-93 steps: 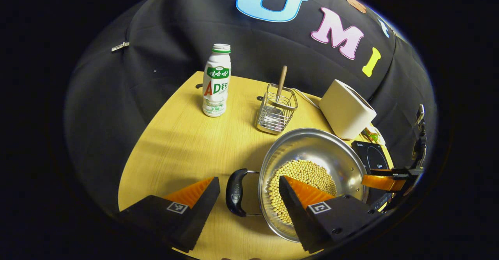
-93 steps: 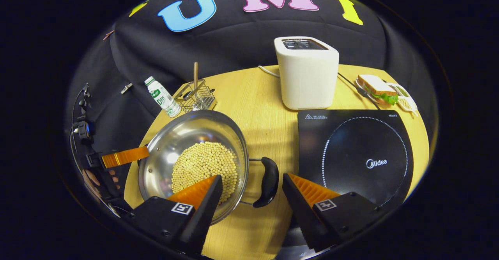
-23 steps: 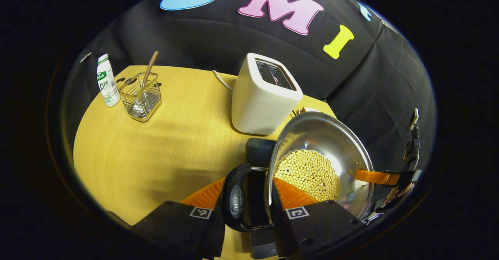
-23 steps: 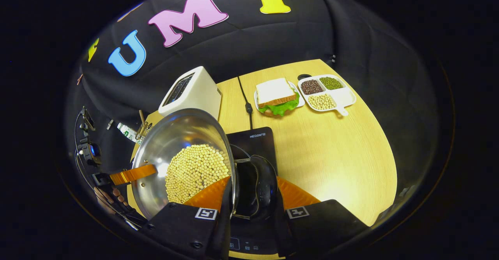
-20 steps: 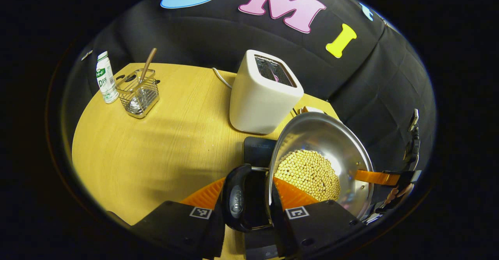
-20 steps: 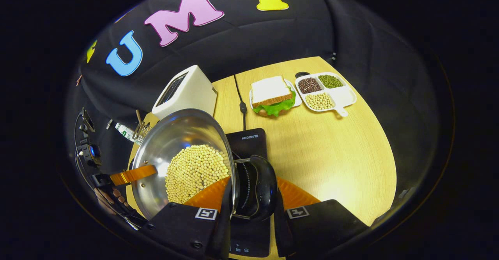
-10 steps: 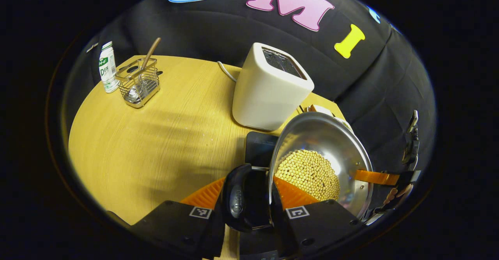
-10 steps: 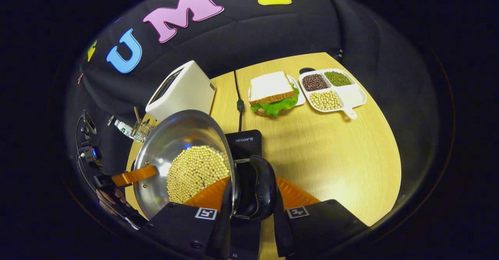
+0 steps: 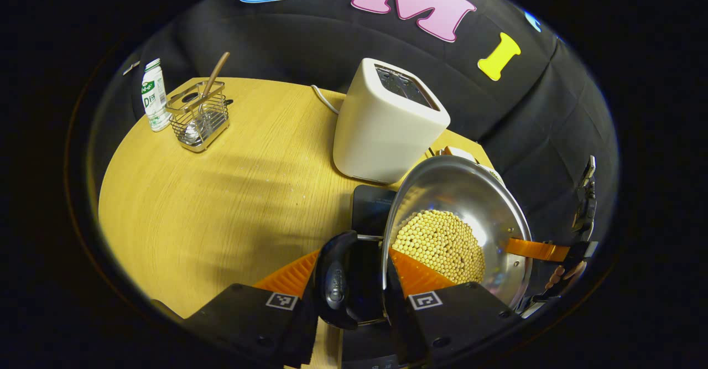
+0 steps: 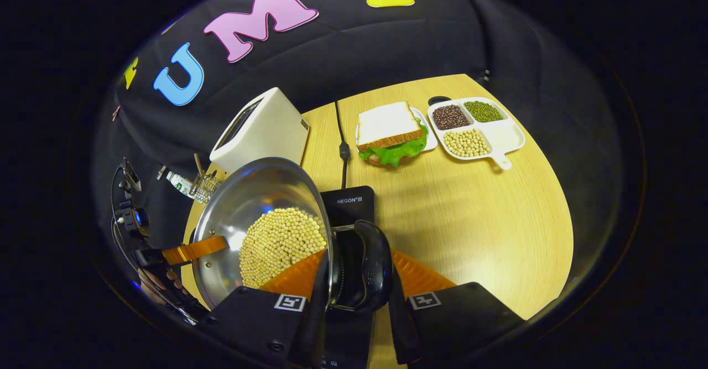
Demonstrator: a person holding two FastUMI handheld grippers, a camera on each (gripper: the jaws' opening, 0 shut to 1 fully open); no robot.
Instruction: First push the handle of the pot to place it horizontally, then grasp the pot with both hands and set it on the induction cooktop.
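- Since a few seconds ago, the pot (image 9: 459, 214) has left the tabletop (image 9: 210, 203) and now hangs over the induction cooktop (image 10: 348, 206).
- Left claw (image 9: 351, 280) and right claw (image 10: 354, 280) each clamp a black pot handle.
- Lowering remains.

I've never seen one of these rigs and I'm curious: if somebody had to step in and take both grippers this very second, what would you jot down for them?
Left gripper: jaws shut on the pot's black left handle.
Right gripper: jaws shut on the right handle.
Pot: steel, full of yellow beans, held between both grippers over the black induction cooktop, in front of the white toaster.
Done: handles lie horizontal, both are gripped, pot carried to the cooktop.
Left: whether the pot already rests on the cooktop cannot be told. Probably lower it level, so no beans spill, then open both jaws.
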